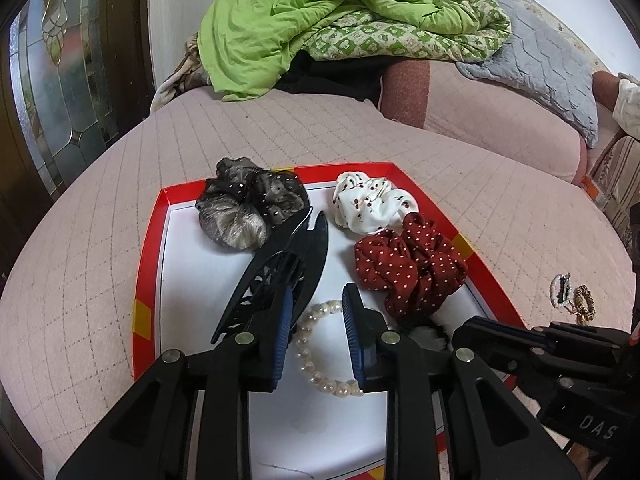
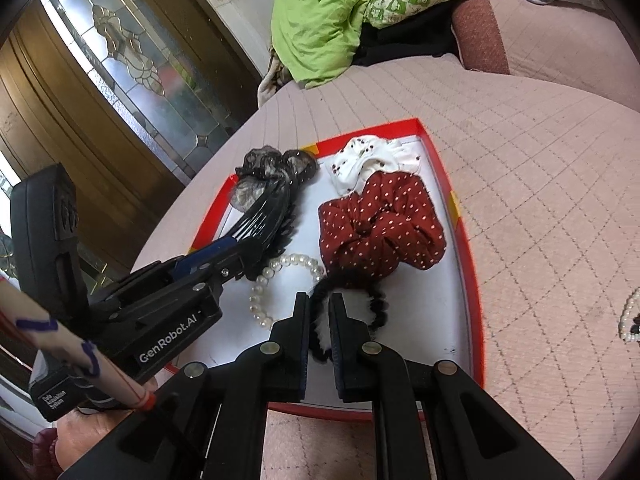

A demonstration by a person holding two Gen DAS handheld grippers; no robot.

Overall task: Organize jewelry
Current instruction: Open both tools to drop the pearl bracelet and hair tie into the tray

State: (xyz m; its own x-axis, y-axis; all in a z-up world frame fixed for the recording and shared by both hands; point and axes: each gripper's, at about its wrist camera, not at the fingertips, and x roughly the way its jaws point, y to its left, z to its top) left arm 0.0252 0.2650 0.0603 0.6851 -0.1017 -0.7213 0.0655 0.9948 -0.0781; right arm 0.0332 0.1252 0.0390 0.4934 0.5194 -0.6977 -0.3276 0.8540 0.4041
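Note:
A red-rimmed white tray (image 1: 160, 216) lies on the pink quilted bed. In it are a dark dotted scrunchie (image 1: 248, 208), a white cherry-print scrunchie (image 1: 372, 200), a red polka-dot scrunchie (image 1: 408, 268), a long black hair clip (image 1: 280, 256) and a pearl bracelet (image 1: 316, 376). My left gripper (image 1: 318, 289) is open over the bracelet, and the clip lies just beyond its left pad. My right gripper (image 2: 320, 298) is shut on a fuzzy black-and-white hair tie (image 2: 376, 308) at the tray's near side, below the red scrunchie (image 2: 380, 224).
Small pieces lie on the bed to the right of the tray: a white clip (image 1: 560, 292), a gold-patterned ring (image 1: 584, 300) and a pearl item (image 2: 628, 320). A green quilt (image 1: 320, 12) and a grey pad (image 1: 540, 68) are heaped at the back. A glass door (image 1: 52, 80) stands at the left.

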